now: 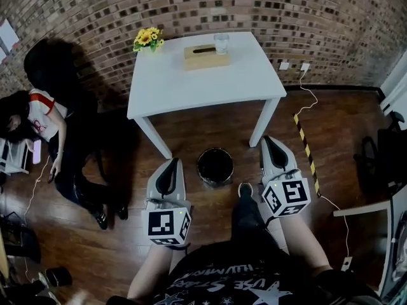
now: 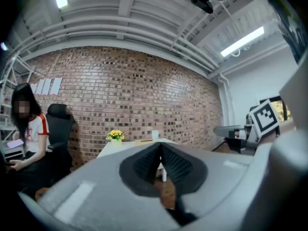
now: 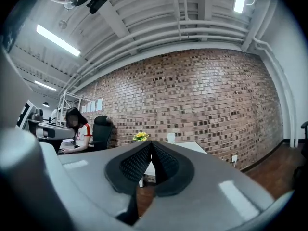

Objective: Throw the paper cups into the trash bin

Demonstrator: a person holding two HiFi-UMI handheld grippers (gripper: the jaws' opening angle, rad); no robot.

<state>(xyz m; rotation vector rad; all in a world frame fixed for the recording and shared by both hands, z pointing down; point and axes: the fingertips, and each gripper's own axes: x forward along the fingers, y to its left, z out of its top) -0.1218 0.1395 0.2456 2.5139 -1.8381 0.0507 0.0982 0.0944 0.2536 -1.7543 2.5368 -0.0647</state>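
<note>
With jaws clenched empty, the left gripper (image 1: 172, 162) and right gripper (image 1: 268, 140) flank the trash bin (image 1: 215, 166) on the floor (image 1: 343, 126); the cup (image 1: 221, 43) stands upright at the tabletop's (image 1: 191, 84) far edge, likely light and easily crushed, so grip its side wall gently.

One pale paper cup (image 1: 221, 43), upright, near the far edge of the white table (image 1: 191, 84), upper centre of the frame, round black trash bin (image 1: 215, 166), open-topped, dark inside, upright on the wooden floor (image 1: 191, 132) just before the table, mid-frame
</note>
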